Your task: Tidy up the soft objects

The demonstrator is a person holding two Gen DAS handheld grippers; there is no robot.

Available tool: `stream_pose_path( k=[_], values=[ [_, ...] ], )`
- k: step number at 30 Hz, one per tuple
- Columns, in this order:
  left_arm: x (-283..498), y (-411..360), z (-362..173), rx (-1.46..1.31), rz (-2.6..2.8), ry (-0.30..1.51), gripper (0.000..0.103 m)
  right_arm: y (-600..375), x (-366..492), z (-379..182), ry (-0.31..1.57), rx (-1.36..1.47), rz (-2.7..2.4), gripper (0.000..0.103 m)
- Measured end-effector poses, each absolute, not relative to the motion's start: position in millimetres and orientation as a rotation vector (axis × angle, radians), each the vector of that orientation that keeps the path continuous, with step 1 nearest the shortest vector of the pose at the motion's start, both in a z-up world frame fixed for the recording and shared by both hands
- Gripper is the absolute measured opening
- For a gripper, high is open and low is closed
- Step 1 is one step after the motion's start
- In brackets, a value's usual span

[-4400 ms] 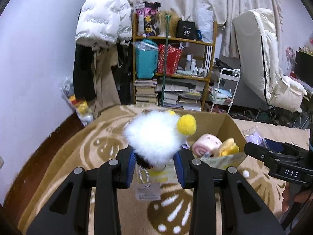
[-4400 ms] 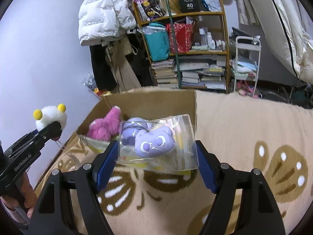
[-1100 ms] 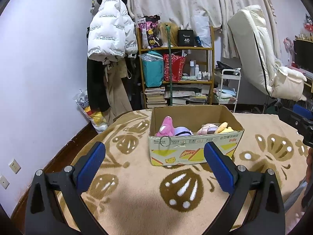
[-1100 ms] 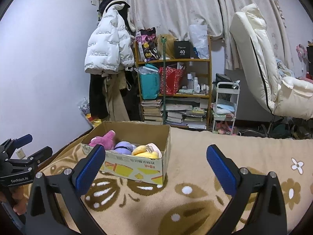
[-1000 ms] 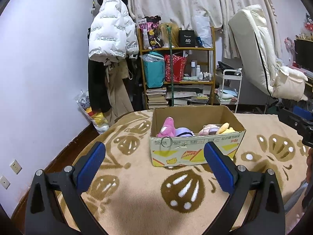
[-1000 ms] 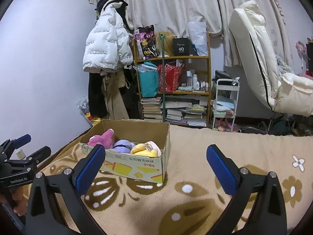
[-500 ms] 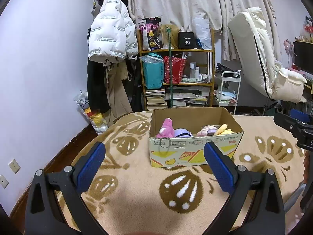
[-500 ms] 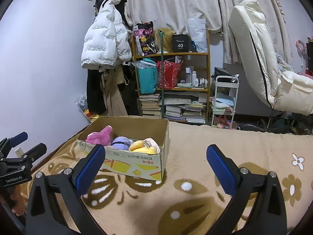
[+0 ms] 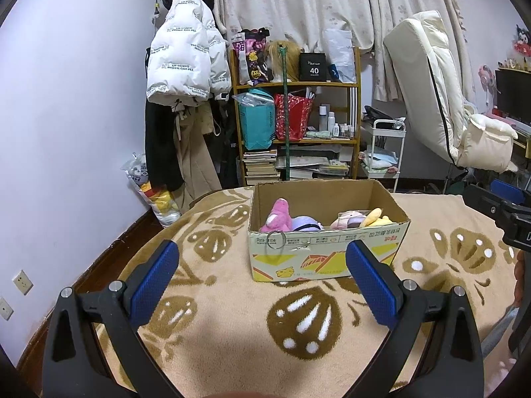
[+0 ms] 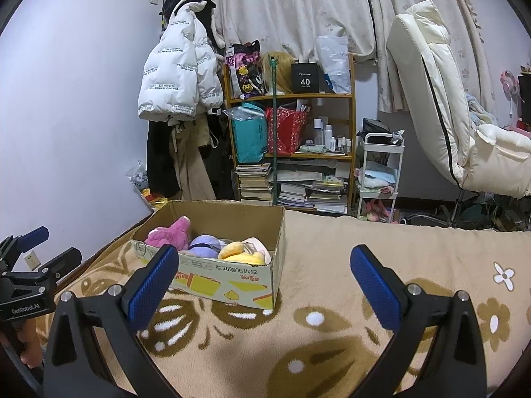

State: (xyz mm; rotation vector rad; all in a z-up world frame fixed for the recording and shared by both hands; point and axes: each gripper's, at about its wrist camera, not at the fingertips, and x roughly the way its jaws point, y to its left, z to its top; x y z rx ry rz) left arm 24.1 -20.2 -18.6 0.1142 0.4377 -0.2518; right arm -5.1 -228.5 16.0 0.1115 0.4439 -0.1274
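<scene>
A cardboard box (image 9: pixel 327 258) stands on the beige patterned blanket (image 9: pixel 212 318). In it lie a pink plush (image 9: pixel 276 216), a purple plush (image 9: pixel 306 223), a yellow plush (image 9: pixel 374 218) and a pale pink one (image 9: pixel 348 219). A key ring (image 9: pixel 275 239) hangs over its front wall. My left gripper (image 9: pixel 264 282) is open and empty, held back from the box. My right gripper (image 10: pixel 264 280) is open and empty, to the right of the box (image 10: pixel 232 277); the same plush toys (image 10: pixel 202 242) show in its view.
A shelf (image 9: pixel 298 126) with bags, books and bottles stands behind the bed. A white jacket (image 9: pixel 186 63) hangs at the left. A white cart (image 9: pixel 385 152) and a cream chair (image 9: pixel 444 106) stand at the right. The blanket's edge drops to the floor at the left.
Earlier each gripper held a toy over the box: the left a white fluffy one, the right bagged purple ones. Now both are open, empty and drawn back; little has moved in the last second.
</scene>
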Motion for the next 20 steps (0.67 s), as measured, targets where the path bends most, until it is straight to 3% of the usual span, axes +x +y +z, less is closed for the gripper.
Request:
stream_pose_path(
  k=[20],
  values=[
    [23.3,-19.7,-22.8,0.131,-0.248,0.433,0.1,-230.1,-5.7,16.7,0.444,0.11,-0.126,0.103]
  ],
)
